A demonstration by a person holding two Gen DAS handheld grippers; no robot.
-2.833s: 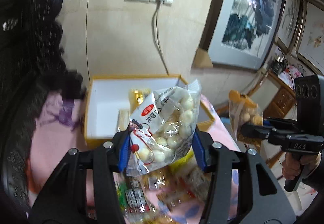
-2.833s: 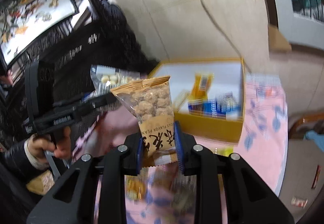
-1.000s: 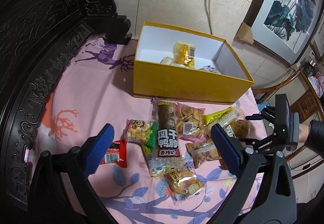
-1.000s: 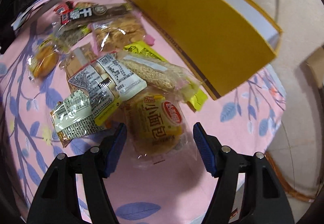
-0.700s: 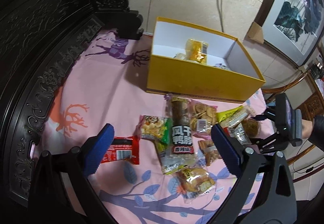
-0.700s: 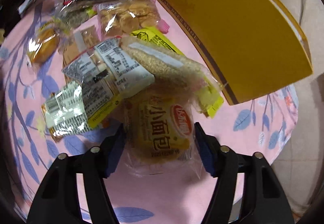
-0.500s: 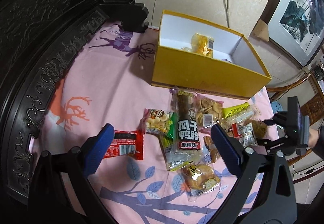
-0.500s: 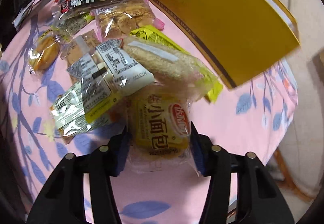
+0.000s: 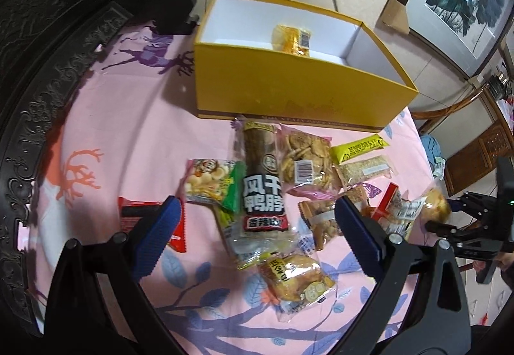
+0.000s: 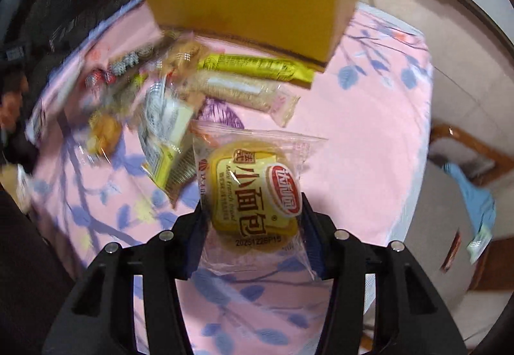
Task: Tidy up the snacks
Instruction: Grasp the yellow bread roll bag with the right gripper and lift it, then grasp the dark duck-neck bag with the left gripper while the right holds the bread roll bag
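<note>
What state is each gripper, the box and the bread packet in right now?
Right gripper: shut on bread packet.
Bread packet: held, lifted off the cloth.
Left gripper: open, empty, above the snack pile.
Yellow box: open, lidless, a yellow packet inside.

A bench draped in a pink cloth (image 9: pixel 135 130) printed with deer and blue leafy branches carries an open yellow box (image 9: pixel 289 98) at its far side. Before the box lies a loose heap of snack packets: a long dark duck-neck pack (image 9: pixel 261 184), a biscuit bag (image 9: pixel 305 162), a yellow stick (image 9: pixel 356 149), a sesame bar (image 9: pixel 366 170), a red wrapper (image 9: pixel 180 226) and a bun packet (image 9: pixel 295 274).
</note>
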